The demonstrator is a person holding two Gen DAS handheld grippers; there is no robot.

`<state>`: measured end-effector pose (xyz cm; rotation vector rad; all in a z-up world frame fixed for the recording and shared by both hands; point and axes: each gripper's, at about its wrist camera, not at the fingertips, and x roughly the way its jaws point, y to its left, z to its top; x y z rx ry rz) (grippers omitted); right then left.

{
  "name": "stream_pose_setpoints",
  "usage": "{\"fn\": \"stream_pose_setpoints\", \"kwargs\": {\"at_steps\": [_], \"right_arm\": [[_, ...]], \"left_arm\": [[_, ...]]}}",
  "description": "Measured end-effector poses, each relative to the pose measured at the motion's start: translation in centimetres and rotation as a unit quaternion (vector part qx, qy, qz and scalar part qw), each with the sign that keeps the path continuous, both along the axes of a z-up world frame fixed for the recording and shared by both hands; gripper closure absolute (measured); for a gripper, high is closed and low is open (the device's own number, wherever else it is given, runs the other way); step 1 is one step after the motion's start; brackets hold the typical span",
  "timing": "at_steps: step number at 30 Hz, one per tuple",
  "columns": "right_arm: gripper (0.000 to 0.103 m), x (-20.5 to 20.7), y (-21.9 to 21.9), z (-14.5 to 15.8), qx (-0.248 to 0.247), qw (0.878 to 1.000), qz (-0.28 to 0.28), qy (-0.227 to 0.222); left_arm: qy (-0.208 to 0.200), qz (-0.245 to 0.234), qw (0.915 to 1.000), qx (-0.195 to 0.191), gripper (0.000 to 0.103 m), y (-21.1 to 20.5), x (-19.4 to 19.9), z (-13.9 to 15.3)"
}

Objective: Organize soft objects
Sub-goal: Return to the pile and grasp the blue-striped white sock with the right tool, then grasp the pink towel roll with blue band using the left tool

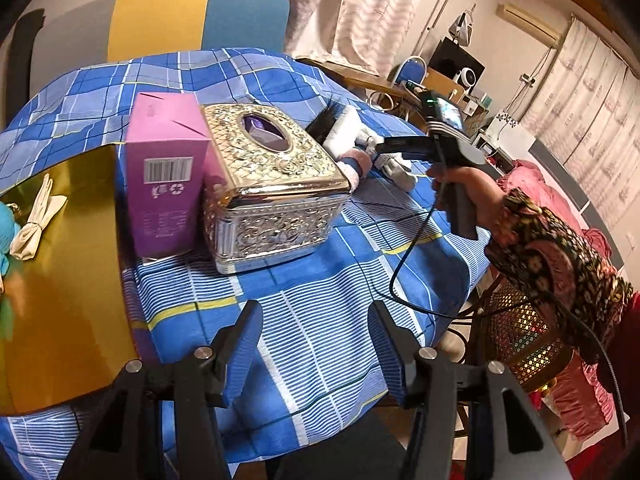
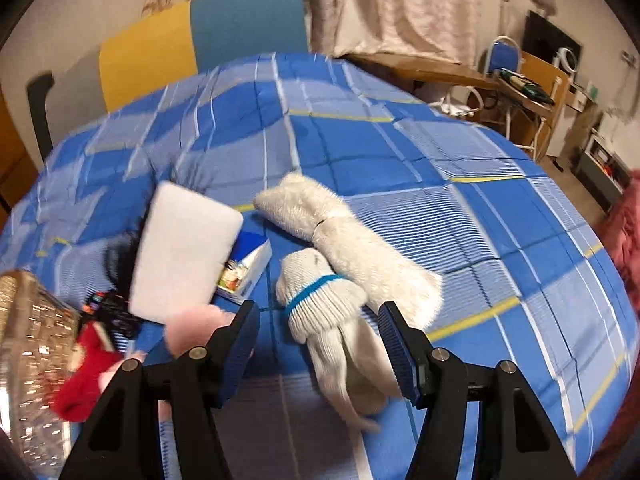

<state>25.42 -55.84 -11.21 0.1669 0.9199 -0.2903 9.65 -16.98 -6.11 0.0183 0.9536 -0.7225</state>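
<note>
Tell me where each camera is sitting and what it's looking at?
Left wrist view: sits on the left gripper, open above the blue checked cloth, facing the silver tissue box and pink carton; the person's right hand shows, holding the right gripper.
Right wrist view: sits on the right gripper, open, looking down at the white knit glove lying between its fingers.
Both views share the cloth, tissue box and glove.

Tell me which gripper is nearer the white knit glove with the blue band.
Right. The right gripper straddles the glove with open jaws; the left gripper hangs open at the table's near edge, beyond the tissue box.
</note>
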Motion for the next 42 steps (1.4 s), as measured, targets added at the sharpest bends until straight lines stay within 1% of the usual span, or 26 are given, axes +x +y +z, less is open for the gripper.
{"fn": "stream_pose_setpoints", "kwargs": {"at_steps": [4, 5, 6, 10, 14, 16, 19, 20, 22, 23, 25, 26, 27, 29, 31, 33, 35, 37, 39, 40, 42], "right_arm": [[0.045, 0.7, -0.3, -1.6, 0.006, 1.0, 0.0, 0.014], [0.047, 0.7, -0.4, -1.8, 0.005, 1.0, -0.001, 0.015], [0.057, 0.7, -0.5, -2.0, 0.005, 1.0, -0.001, 0.016], [0.065, -0.6, -1.4, -1.7, 0.049, 0.999, 0.005, 0.003], [0.065, -3.1, -2.6, -0.9, 0.117, 0.993, -0.003, -0.002], [0.065, -4.7, -2.8, -0.5, 0.134, 0.991, -0.003, -0.003], [0.065, -7.2, -2.9, 0.0, 0.141, 0.99, -0.007, 0.006], [0.065, -7.8, -3.1, 0.0, 0.146, 0.989, -0.011, 0.003], [0.065, -9.2, -3.6, 0.0, 0.169, 0.985, -0.02, -0.018], [0.065, -9.9, -4.1, -0.1, 0.189, 0.981, -0.029, -0.03], [0.065, -10.4, -4.9, -0.4, 0.224, 0.973, -0.051, -0.028], [0.065, -10.5, -5.2, -0.4, 0.241, 0.968, -0.054, -0.034], [0.065, -10.5, -5.4, -0.2, 0.248, 0.967, -0.053, -0.039], [0.065, -10.6, -5.5, 0.1, 0.246, 0.967, -0.054, -0.043], [0.065, -10.6, -5.5, 0.3, 0.256, 0.964, -0.052, -0.048], [0.065, -10.7, -5.7, 0.5, 0.268, 0.96, -0.053, -0.054], [0.065, -10.9, -5.9, 0.6, 0.273, 0.959, -0.056, -0.057], [0.065, -11.1, -6.2, 0.7, 0.275, 0.958, -0.062, -0.058], [0.065, -11.2, -6.5, 0.7, 0.283, 0.955, -0.066, -0.061], [0.065, -11.2, -6.6, 0.8, 0.285, 0.954, -0.068, -0.061], [0.065, -11.3, -6.7, 0.8, 0.288, 0.953, -0.068, -0.061]], "left_arm": [[0.005, -0.002, 1.0, 0.003, 0.048, -0.7, 0.5, 0.0], [0.005, -0.003, 1.0, 0.005, 0.048, -0.9, 0.5, 0.0], [0.005, -0.006, 1.0, 0.006, 0.048, -1.3, 0.6, 0.1], [0.001, -0.019, 0.9998, 0.009, 0.048, -2.9, 1.1, 0.5], [-0.008, -0.041, 0.999, 0.017, 0.048, -5.4, 1.7, 1.2], [-0.012, -0.051, 0.9983, 0.026, 0.048, -7.2, 2.1, 1.7], [-0.018, -0.068, 0.9966, 0.044, 0.048, -9.9, 2.8, 2.2], [-0.015, -0.074, 0.9961, 0.046, 0.048, -11.0, 3.2, 2.4], [-0.005, -0.077, 0.9956, 0.053, 0.048, -12.8, 3.8, 2.5], [0.002, -0.073, 0.9957, 0.057, 0.048, -13.6, 4.2, 2.6], [0.03, -0.077, 0.9949, 0.058, 0.048, -15.8, 5.4, 2.4], [0.031, -0.077, 0.9946, 0.062, 0.048, -16.8, 6.0, 2.3], [0.028, -0.076, 0.9943, 0.07, 0.048, -18.0, 6.6, 2.2], [0.022, -0.072, 0.9926, 0.095, 0.048, -20.0, 7.9, 1.7], [0.02, -0.073, 0.9902, 0.117, 0.048, -22.1, 9.5, 0.8], [0.014, -0.064, 0.9863, 0.151, 0.048, -23.7, 10.9, -0.4], [0.011, -0.063, 0.9843, 0.165, 0.048, -25.2, 12.2, -1.3], [-0.005, -0.053, 0.9795, 0.194, 0.048, -26.6, 13.8, -2.3], [-0.012, -0.051, 0.9756, 0.213, 0.048, -27.6, 15.2, -3.1], [-0.007, -0.055, 0.973, 0.224, 0.048, -28.0, 15.8, -3.7], [0.018, -0.06, 0.9678, 0.244, 0.048, -28.5, 16.9, -5.4]]}}
